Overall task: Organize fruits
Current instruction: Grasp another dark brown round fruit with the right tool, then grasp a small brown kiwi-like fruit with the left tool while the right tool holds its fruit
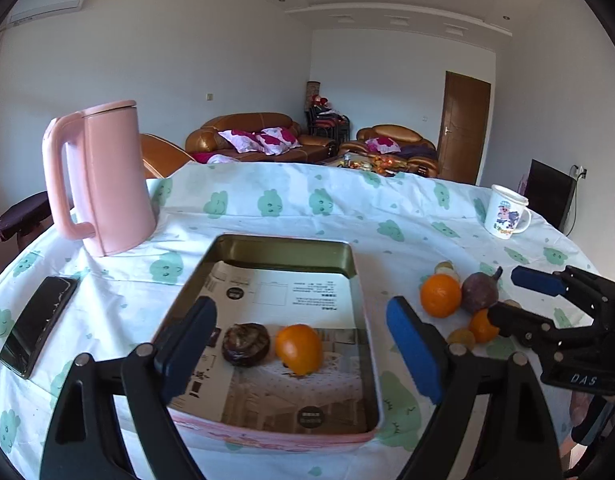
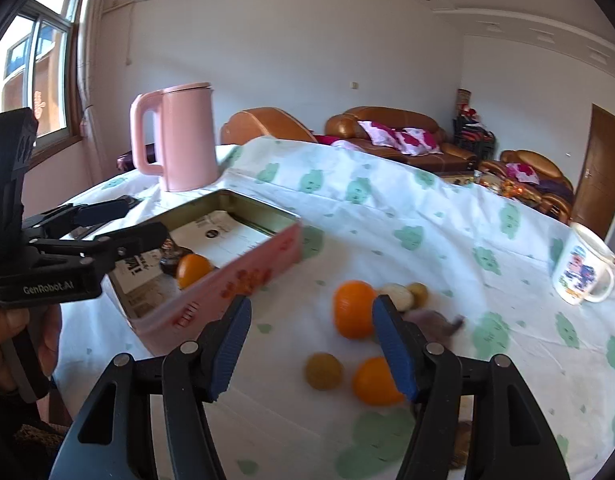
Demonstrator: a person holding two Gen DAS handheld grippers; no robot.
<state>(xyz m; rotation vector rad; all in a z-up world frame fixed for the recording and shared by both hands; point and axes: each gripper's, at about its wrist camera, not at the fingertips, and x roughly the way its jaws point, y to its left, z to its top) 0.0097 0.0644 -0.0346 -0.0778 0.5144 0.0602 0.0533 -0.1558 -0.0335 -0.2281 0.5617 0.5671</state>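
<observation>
The left tool (image 1: 301, 350) hangs over the near end of the tin tray (image 1: 361, 320) with its jaws wide apart and nothing between the pads; directly below that gap, on the printed paper lining the tray, lie an orange (image 1: 299, 349) and a dark brown wrinkled fruit (image 1: 245, 344), just beside each other. The right tool (image 2: 311, 344) has its jaws apart too, clamped on nothing, above the loose fruit on the table (image 2: 447, 216) beside the tray's long pink side. A larger orange (image 2: 353, 310) sits just beyond its right pad, a smaller orange (image 2: 373, 380) is partly covered by that pad, and a yellow-green round fruit (image 2: 323, 371) lies below the gap. A purple fruit (image 2: 435, 322) behind the right pad is blurred and mostly hidden. A pink kettle (image 1: 103, 180) stands beyond the tray's far corner, a mug (image 2: 583, 270) near the table's right edge.
</observation>
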